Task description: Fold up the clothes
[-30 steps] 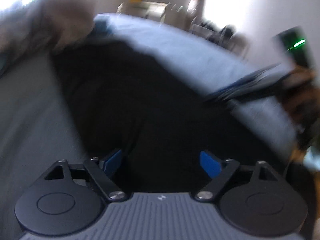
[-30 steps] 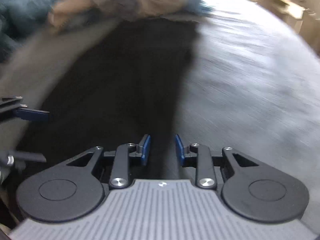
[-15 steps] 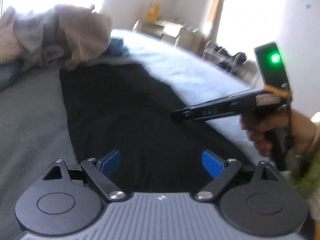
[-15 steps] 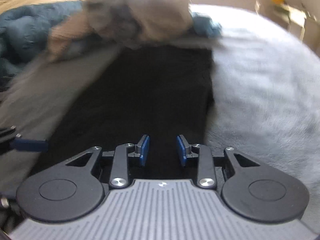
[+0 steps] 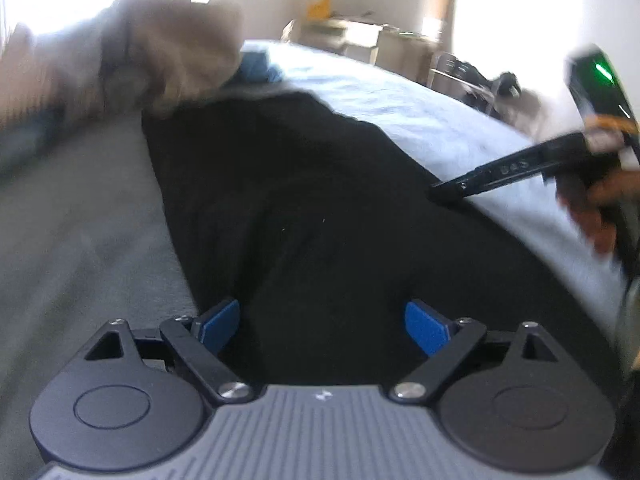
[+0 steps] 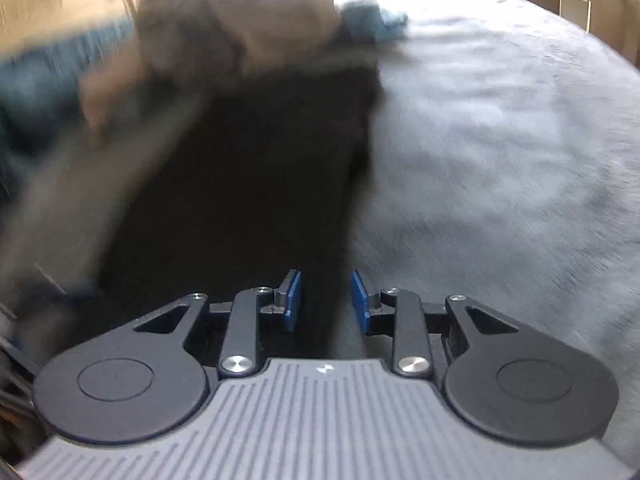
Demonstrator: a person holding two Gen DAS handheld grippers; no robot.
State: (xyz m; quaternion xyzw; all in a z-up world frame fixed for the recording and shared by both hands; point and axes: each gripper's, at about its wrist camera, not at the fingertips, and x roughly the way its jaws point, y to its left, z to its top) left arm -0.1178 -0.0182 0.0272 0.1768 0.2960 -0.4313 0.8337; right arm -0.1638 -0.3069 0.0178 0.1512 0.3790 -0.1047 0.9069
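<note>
Black garment stretched lengthwise on bed, straight ahead of left gripper, fingers spreading, empty; right gripper at right edge, narrowly apart.

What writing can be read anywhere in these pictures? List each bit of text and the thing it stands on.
"DAS", or close to it: faint blurred letters on the finger of the right gripper, seen from the left wrist; not sure of the reading.
A small white mark, a logo and no word, on the grey body of the left gripper; the right wrist view shows the same on its own body.
The yellow thing by the far wall: too blurred to read.
</note>
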